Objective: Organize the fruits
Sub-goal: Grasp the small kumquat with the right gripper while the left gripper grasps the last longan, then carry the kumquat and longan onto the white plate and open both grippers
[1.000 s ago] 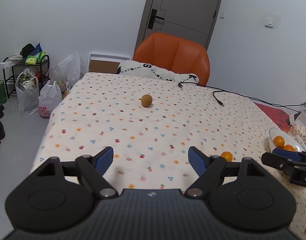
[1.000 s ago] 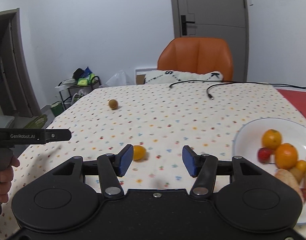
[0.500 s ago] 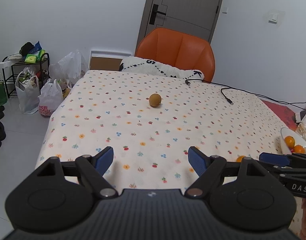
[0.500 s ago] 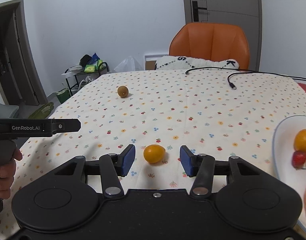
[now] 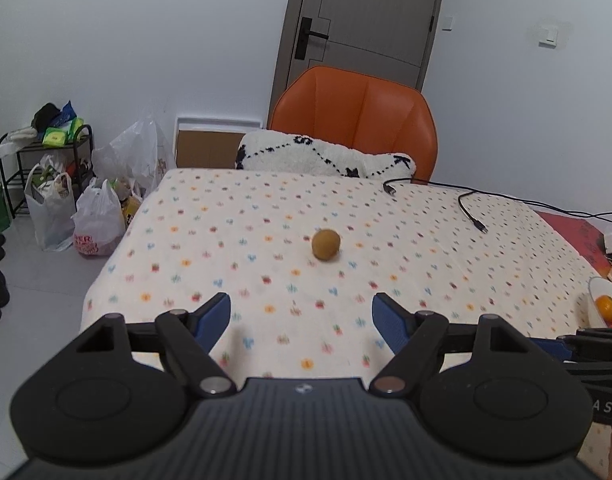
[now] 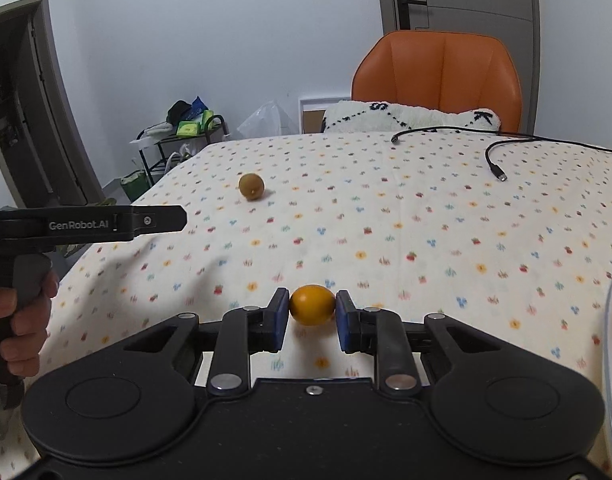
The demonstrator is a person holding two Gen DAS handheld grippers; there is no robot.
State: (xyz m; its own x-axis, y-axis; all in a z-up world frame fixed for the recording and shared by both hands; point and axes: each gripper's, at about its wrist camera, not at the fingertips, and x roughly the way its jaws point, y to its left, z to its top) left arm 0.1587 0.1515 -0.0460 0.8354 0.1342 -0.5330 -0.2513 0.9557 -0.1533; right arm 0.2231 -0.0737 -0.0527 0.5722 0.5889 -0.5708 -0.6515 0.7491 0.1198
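The right gripper (image 6: 311,306) is pinching a small orange (image 6: 311,305) in its jaws; the left gripper (image 5: 300,312) is hovering, jaws spread, facing a brown fruit (image 5: 325,243).

Bare tablecloth (image 5: 266,216) all round brown fruit (image 5: 325,243); cable (image 5: 465,208) well right; approach open.

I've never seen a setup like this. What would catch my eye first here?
Probably the right gripper, shut on a small orange fruit just above the flowered tablecloth. Next, the lone brown fruit mid-table, straight ahead of the open left gripper. Behind the table stands a bright orange chair.
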